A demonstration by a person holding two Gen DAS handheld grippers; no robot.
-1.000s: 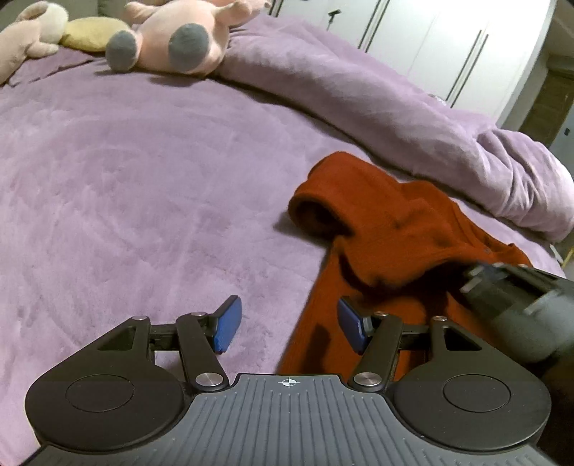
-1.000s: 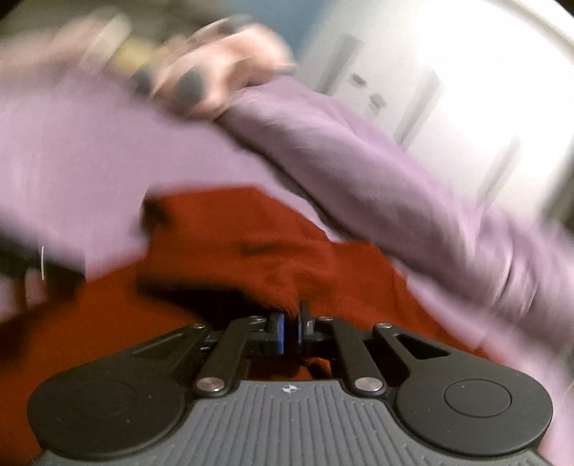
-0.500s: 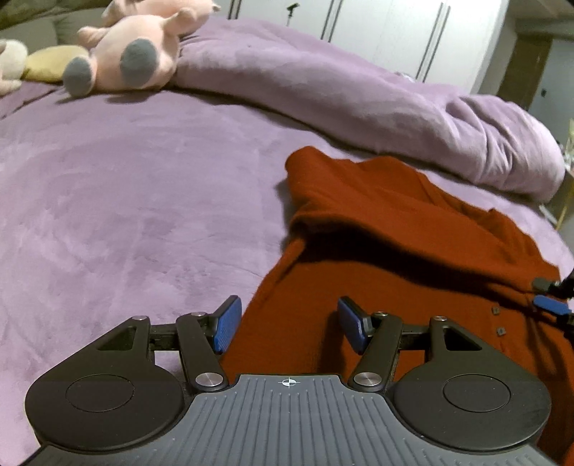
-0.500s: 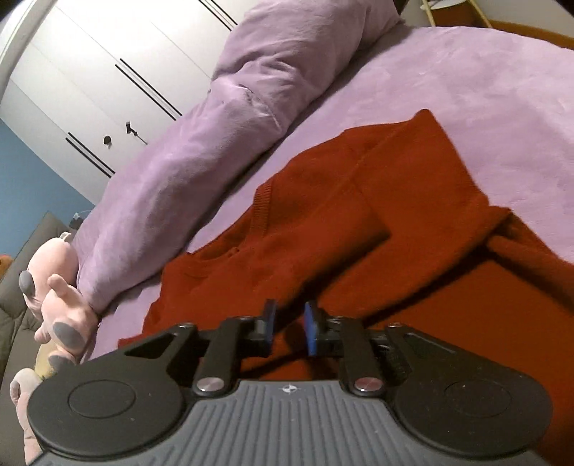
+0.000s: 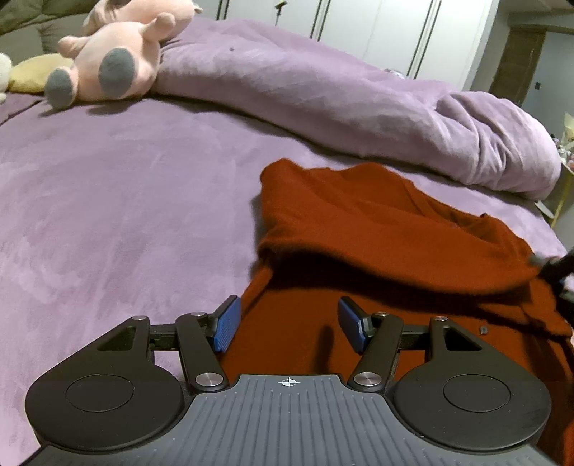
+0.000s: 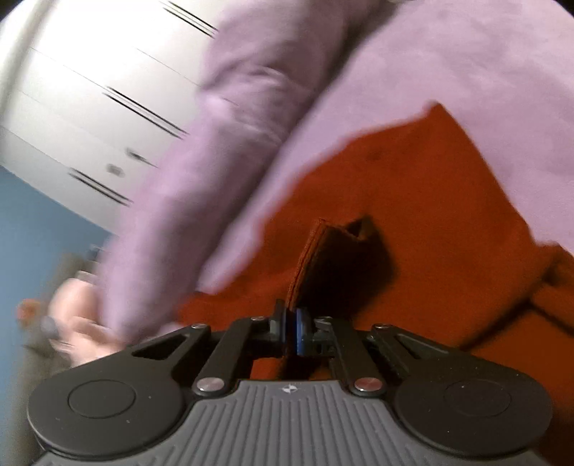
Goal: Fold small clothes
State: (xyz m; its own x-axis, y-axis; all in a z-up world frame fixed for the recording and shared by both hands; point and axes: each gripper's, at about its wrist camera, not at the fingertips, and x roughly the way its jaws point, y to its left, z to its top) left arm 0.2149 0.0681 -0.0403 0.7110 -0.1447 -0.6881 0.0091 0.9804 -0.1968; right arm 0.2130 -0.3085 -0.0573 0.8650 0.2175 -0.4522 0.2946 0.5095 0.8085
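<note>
A rust-red knit cardigan [image 5: 376,229] lies on the purple bed, its upper part folded over the lower part. My left gripper [image 5: 287,324] is open and empty, low over the cardigan's near left edge. My right gripper [image 6: 292,331] is shut on an edge of the cardigan [image 6: 323,258] and holds that fold lifted above the rest of the garment. The right gripper's tip also shows at the right edge of the left wrist view [image 5: 558,272], pinching the cloth. The right wrist view is motion-blurred.
The purple bedspread [image 5: 125,215] stretches to the left. A rolled purple duvet [image 5: 358,100] lies along the back. A pink plush toy [image 5: 111,68] and a yellow cushion [image 5: 28,75] sit at the far left. White wardrobe doors [image 5: 376,28] stand behind.
My right gripper has closed on the cardigan edge and is swinging with it, lifting the fold. The left gripper has stayed open near the cardigan's near edge, view shifting slightly.
</note>
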